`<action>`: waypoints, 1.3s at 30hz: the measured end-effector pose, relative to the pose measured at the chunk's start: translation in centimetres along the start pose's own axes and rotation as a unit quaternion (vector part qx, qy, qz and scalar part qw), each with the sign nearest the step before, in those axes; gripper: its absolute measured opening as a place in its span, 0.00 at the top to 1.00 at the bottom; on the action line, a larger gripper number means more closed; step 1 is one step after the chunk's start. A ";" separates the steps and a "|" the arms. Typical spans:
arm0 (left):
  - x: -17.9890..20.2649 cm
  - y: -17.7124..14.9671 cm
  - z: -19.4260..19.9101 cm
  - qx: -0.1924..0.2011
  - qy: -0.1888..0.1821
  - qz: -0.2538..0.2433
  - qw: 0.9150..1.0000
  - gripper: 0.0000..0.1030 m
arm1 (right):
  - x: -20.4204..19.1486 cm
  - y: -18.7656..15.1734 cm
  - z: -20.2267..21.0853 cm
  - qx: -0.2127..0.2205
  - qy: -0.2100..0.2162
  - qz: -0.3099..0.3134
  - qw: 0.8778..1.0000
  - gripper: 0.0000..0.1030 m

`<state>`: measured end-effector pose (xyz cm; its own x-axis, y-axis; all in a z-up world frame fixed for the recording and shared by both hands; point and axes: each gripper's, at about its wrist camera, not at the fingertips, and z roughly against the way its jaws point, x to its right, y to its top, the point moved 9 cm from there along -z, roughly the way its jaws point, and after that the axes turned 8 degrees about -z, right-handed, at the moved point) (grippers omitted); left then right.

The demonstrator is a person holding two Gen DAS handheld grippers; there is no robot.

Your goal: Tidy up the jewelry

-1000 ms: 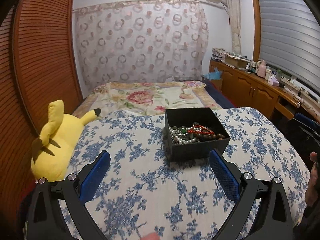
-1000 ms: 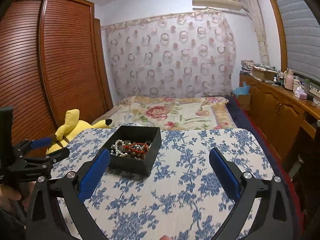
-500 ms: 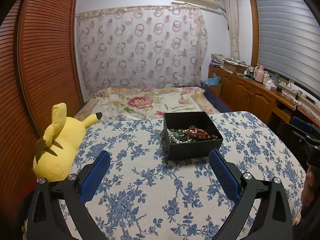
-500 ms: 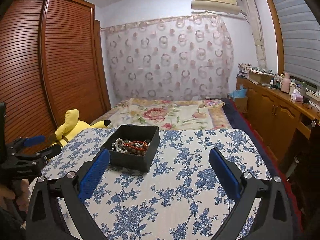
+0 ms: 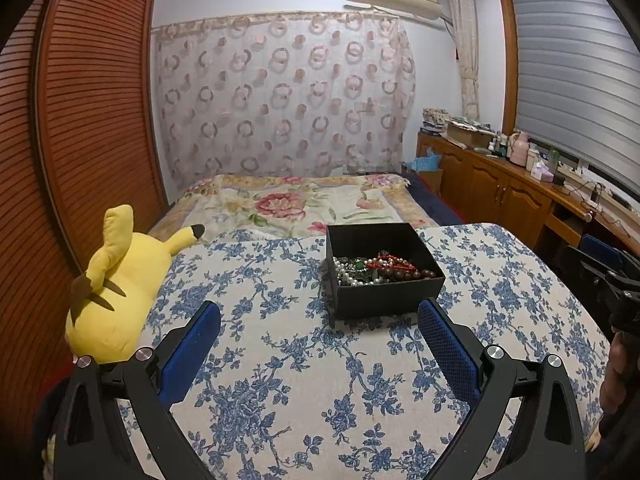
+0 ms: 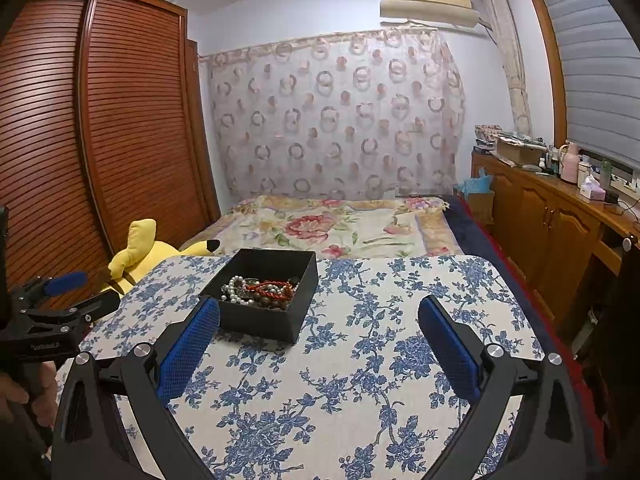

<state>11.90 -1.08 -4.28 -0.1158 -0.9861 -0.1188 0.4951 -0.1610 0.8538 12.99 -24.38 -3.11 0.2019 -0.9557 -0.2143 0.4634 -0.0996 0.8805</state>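
A black open box (image 5: 390,298) stands on the blue-flowered tablecloth (image 5: 280,360). It holds a tangle of jewelry (image 5: 376,270): white pearls, red beads, brown beads and some green. My left gripper (image 5: 319,310) is open and empty, a little short of the box. In the right wrist view the same box (image 6: 260,320) with the jewelry (image 6: 262,290) lies ahead to the left. My right gripper (image 6: 319,308) is open and empty, its left pad (image 6: 188,348) near the box's front corner.
A yellow plush toy (image 5: 120,288) lies at the table's left edge. A bed with a flowered cover (image 5: 296,204) is beyond the table. A wooden wardrobe (image 6: 100,140) is on the left and a cabinet (image 6: 560,216) on the right.
Both grippers have drawn back and lifted a little, so the box looks farther away. Both stay open and empty.
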 end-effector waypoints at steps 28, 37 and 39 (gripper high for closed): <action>0.2 0.0 0.6 0.014 0.008 0.004 1.000 0.08 | 0.3 -0.2 -0.2 -0.001 -0.001 -0.002 1.000 0.03; 0.2 0.0 0.6 0.014 0.008 0.004 1.000 0.08 | 0.3 -0.2 -0.2 0.000 -0.001 -0.002 1.000 0.03; 0.2 0.0 0.6 0.013 0.007 0.004 1.000 0.08 | 0.3 -0.2 -0.2 -0.001 -0.001 -0.002 1.000 0.03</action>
<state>11.38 -1.27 -4.03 -0.0991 -0.9879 -0.1189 0.4727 -0.1519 0.8680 13.18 -24.58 -3.44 0.1982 -0.9559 -0.2168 0.4653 -0.1029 0.8791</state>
